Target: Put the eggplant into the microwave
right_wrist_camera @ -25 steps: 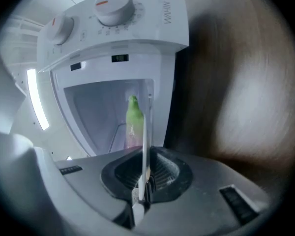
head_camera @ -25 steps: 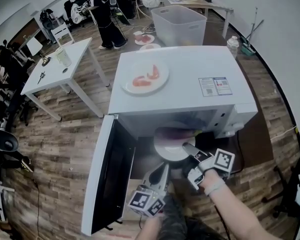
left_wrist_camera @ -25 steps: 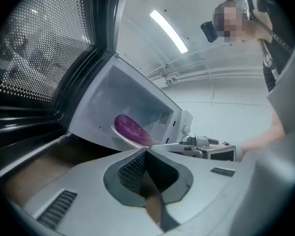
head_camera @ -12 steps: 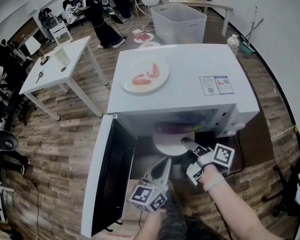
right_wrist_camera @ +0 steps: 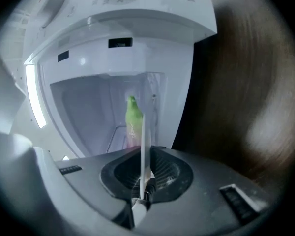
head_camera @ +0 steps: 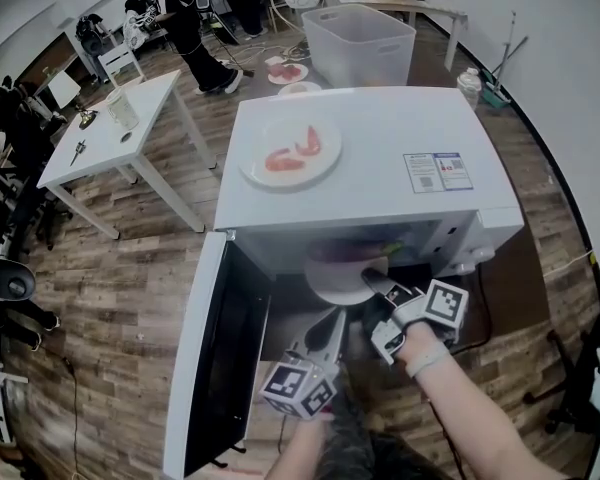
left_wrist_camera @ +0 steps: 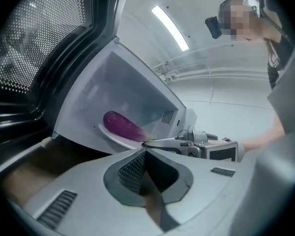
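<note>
The left gripper [left_wrist_camera: 146,153], bottom centre, has its jaws together with nothing between them. Beyond, left of centre, the eggplant [left_wrist_camera: 122,124] lies on a plate [left_wrist_camera: 114,135] in the open microwave [left_wrist_camera: 105,85]. The dark door [left_wrist_camera: 42,43] fills the upper left.

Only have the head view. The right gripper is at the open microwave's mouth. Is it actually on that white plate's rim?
Observer: Yes. In the right gripper view, the rim of the round white plate stands edge-on between the jaws of the right gripper. The jaws have just been opening a little, but the pads look to be on the rim.
Operator: Is the eggplant seated on the plate?
Observer: The left gripper view shows the glossy purple eggplant lying along the plate, inside the cavity of the white microwave.
Operator: Is the left gripper carrying anything?
Observer: No. In its own view, the jaws of the left gripper are together with nothing between them.
</note>
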